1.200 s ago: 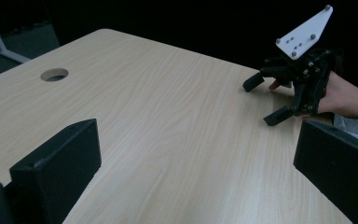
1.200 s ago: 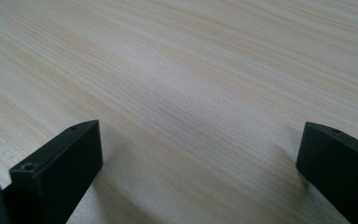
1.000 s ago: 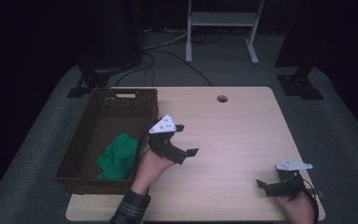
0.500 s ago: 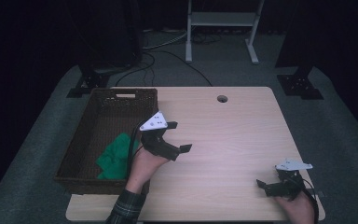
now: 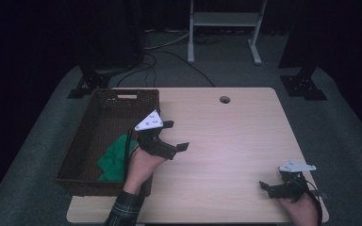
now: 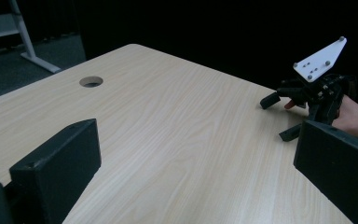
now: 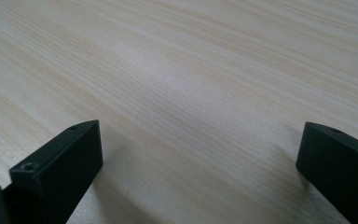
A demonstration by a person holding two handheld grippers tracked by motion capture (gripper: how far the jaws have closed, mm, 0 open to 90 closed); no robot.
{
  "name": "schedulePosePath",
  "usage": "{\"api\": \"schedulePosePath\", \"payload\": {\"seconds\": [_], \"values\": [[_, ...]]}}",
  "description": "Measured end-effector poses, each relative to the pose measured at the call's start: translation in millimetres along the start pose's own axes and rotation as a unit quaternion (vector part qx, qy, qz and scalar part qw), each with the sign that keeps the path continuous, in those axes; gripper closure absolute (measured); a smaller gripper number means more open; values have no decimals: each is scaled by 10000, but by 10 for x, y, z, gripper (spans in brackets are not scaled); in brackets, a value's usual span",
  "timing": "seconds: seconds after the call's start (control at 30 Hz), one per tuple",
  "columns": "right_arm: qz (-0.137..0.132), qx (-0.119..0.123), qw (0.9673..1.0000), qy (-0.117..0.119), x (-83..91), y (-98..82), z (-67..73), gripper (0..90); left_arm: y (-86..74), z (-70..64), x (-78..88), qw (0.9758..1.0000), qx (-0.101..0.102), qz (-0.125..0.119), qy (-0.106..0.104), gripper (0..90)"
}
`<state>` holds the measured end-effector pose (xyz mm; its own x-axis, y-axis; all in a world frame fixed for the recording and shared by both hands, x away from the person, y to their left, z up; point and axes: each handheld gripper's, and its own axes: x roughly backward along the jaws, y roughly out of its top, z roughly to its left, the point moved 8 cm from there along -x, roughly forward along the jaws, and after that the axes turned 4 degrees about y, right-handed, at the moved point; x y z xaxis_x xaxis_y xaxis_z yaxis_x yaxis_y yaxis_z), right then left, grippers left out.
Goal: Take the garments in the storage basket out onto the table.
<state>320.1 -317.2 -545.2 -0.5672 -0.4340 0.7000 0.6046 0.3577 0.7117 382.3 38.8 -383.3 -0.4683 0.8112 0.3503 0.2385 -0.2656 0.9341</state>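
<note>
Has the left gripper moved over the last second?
Yes. In the high view the left gripper has drifted left, toward the wicker basket; its grey plate now sits near the basket's right rim, jaws open above the table.

Dim, dark surroundings; soft, slightly blurred
</note>
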Motion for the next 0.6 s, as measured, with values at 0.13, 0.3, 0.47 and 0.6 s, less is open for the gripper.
{"api": "schedulePosePath", "payload": {"seconds": [0.13, 0.3, 0.47, 0.6], "values": [[0, -1, 10000, 0, 0, 0, 0, 0, -3, 7, 6, 10000, -25, 13, 11, 0], [1, 2, 10000, 0, 0, 0, 0, 0, -16, 42, 28, 10000, -5, 23, 48, 0], [1, -15, 10000, 4, 1, 0, 2, 0, -54, 110, 56, 9999, 48, 56, 116, 0], [1, -15, 10000, 4, 0, 0, 2, 0, -65, 121, 55, 9999, 49, 68, 118, 0]]}}
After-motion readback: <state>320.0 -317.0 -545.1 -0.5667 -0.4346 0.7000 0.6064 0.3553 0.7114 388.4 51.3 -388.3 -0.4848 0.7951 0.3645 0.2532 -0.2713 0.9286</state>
